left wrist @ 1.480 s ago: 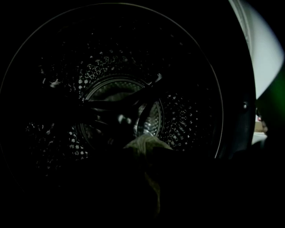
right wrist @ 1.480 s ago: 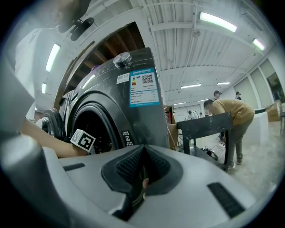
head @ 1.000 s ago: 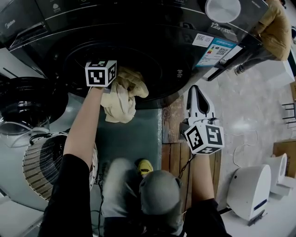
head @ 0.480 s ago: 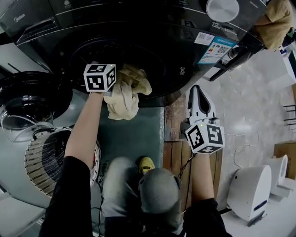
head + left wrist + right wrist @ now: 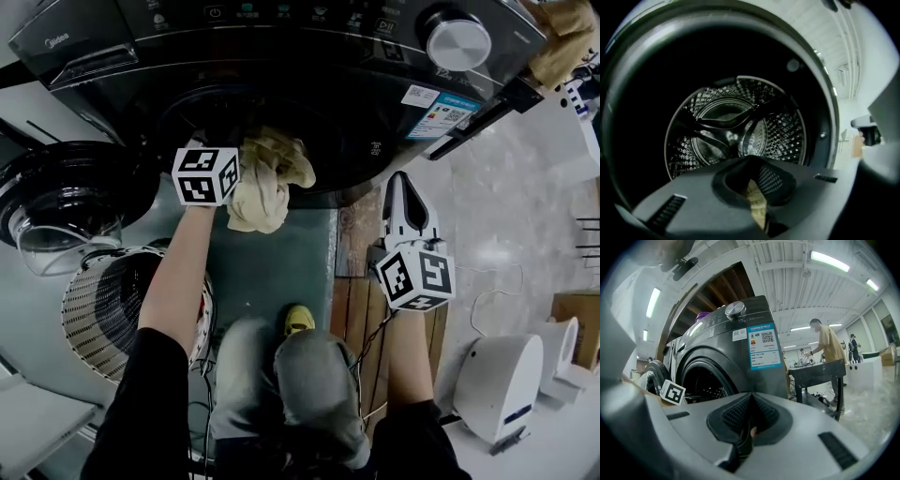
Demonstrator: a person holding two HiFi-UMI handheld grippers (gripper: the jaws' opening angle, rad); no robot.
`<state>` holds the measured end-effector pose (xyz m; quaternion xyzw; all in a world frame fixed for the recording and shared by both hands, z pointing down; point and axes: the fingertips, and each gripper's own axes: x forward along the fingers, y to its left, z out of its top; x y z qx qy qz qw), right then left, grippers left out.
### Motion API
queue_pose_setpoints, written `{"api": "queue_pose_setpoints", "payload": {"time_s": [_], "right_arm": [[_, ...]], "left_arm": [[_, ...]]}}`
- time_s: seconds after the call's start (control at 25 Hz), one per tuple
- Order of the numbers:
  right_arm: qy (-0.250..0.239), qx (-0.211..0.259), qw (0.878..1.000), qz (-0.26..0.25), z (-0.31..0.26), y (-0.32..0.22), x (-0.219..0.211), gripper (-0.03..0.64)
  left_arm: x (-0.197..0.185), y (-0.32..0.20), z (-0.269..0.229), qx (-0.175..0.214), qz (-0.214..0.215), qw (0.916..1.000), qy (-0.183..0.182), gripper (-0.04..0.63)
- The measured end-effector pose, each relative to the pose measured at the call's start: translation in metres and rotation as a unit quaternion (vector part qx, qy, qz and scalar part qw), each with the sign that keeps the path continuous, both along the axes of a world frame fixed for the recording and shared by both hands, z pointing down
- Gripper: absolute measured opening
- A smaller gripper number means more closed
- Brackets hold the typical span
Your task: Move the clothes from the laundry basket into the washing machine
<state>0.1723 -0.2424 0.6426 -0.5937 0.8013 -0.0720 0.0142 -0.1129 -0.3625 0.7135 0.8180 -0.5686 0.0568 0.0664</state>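
The dark front-loading washing machine (image 5: 375,56) fills the top of the head view, with its round door (image 5: 56,202) swung open at the left. My left gripper (image 5: 234,173) is at the mouth of the drum, shut on a beige cloth (image 5: 267,178) that bunches and hangs beside its marker cube. In the left gripper view the perforated drum (image 5: 736,131) lies straight ahead, and a strip of the beige cloth (image 5: 757,206) is pinched between the closed jaws. My right gripper (image 5: 405,183) is lower right of the machine, shut and holding nothing. The white slatted laundry basket (image 5: 103,309) stands at the lower left.
A second beige cloth (image 5: 562,37) lies on the machine's top right corner. A white appliance (image 5: 506,384) stands on the floor at the right. Wooden boards (image 5: 352,234) lie under my right gripper. A person (image 5: 827,345) stands at a dark table (image 5: 820,371) beyond the machine.
My left gripper has risen toward the drum opening with the beige cloth, which now hangs shorter. The right gripper has barely moved.
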Motion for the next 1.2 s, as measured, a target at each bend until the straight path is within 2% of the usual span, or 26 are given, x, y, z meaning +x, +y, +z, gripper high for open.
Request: {"api": "queue_pose_setpoints", "payload": {"time_s": [0.4, 0.6, 1.04, 1.2], "right_arm": [[0.008, -0.045, 0.999, -0.015, -0.049, 0.015, -0.018, 0.005], [0.015, -0.069, 0.997, -0.027, -0.094, 0.021, -0.029, 0.005], [0.011, -0.065, 0.997, -0.045, -0.210, 0.038, -0.042, 0.005], [0.009, -0.071, 0.996, -0.046, -0.250, 0.046, -0.044, 0.005]], "left_arm": [[0.003, 0.063, -0.070, 0.006, 0.007, 0.9996, -0.026, 0.011], [-0.003, 0.097, -0.114, -0.005, 0.000, 0.9998, -0.019, 0.011], [-0.021, 0.153, -0.253, 0.008, -0.013, 0.9995, -0.029, 0.011], [-0.030, 0.166, -0.305, 0.014, -0.032, 0.9992, -0.022, 0.011]]}}
